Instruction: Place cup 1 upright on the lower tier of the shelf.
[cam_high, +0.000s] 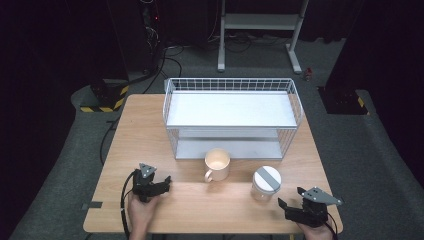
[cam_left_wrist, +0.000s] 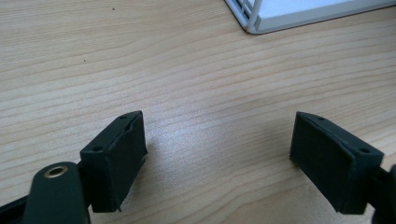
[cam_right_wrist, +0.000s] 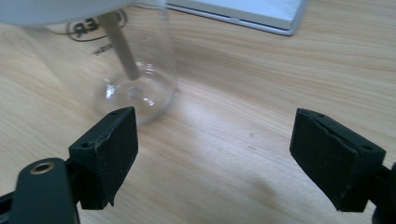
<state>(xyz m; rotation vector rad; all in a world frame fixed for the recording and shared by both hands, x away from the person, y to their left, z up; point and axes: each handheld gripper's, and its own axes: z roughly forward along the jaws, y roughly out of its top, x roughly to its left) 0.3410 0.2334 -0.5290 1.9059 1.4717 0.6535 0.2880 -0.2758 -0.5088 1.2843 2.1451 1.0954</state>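
Standing on grey carpet, wooden table (cam_high: 150, 130) bears a wire rack (cam_high: 231, 107).

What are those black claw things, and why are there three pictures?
A person sits at a wooden table and holds a black pinching tool, called a gripper, in each hand: the left gripper and the right gripper. The high view looks down from above. The other two come from little cameras riding on the grippers, so you see each one's two black jaws poking up. On the table stand a white wire rack with two shelves, a cream mug and a clear jar with a white and grey lid. Nothing is held: both grippers are open, with only bare table between their jaws.
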